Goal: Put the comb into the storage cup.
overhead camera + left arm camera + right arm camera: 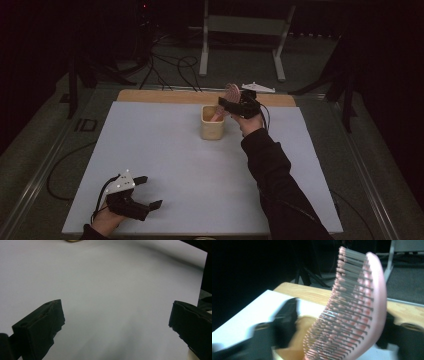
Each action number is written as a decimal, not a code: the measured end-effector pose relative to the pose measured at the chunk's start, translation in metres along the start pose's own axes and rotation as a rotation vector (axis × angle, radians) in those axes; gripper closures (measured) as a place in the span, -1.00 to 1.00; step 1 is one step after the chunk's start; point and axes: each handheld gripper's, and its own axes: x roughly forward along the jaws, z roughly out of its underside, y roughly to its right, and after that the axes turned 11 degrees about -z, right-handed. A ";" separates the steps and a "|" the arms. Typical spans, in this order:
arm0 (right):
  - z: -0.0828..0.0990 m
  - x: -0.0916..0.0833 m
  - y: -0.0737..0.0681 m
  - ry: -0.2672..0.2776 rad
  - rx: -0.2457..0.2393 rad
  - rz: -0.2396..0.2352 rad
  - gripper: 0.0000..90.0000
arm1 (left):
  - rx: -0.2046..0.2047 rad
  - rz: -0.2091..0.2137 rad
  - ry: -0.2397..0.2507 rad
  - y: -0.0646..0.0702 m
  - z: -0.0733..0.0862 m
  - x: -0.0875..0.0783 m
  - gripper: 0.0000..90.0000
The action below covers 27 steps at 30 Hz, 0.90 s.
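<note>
Hairbrush [352, 307] in pink plastic stands handle-down in the cream cup [212, 122], its bristled head leaning out over the rim. It looks light and stiff, the smooth back likely slippery, the bristles springy, so the narrow neck just above the cup seems the best place to grip. The right claw [231, 103] straddles the head with its jaws parted, not visibly pressing. The left claw [147, 191] rests wide open and empty on the surface [200, 170], well away from the cup.
</note>
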 end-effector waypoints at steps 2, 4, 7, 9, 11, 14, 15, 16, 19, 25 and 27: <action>0.001 0.000 0.001 -0.011 0.010 0.008 -0.62 | 0.002 0.000 -0.001 0.000 0.000 0.000 -0.99; 0.001 0.000 0.004 -0.024 0.034 0.020 -0.80 | -0.004 0.000 -0.002 0.000 0.000 0.000 -0.99; 0.001 -0.001 0.005 -0.032 0.044 0.013 -0.83 | -0.001 0.001 -0.003 0.000 0.000 0.001 -0.99; 0.001 -0.002 0.005 -0.043 0.036 0.006 -0.83 | -0.001 -0.001 -0.004 0.000 0.000 0.001 -0.99; 0.001 -0.003 0.004 -0.044 0.035 0.002 -0.83 | -0.001 -0.001 -0.002 0.000 0.000 0.000 -0.99; 0.001 -0.004 0.003 -0.047 0.026 0.005 -0.83 | -0.001 -0.001 -0.002 0.000 0.000 0.000 -0.99; 0.001 -0.005 0.003 -0.046 0.025 0.000 -0.83 | -0.001 -0.001 -0.002 0.000 0.000 0.000 -0.99; 0.000 -0.005 0.003 -0.052 0.022 -0.008 -0.83 | 0.001 -0.002 -0.002 0.000 0.000 0.000 -0.99; 0.001 -0.006 0.003 -0.063 0.009 -0.007 -0.83 | 0.001 -0.003 -0.005 0.000 0.000 0.000 -0.99; 0.001 -0.009 0.002 -0.052 -0.015 -0.006 -0.83 | -0.001 -0.001 -0.001 0.000 -0.001 0.000 -0.99; 0.000 -0.012 0.002 -0.050 -0.026 -0.006 -0.83 | 0.002 -0.001 -0.003 0.001 -0.001 0.001 -0.99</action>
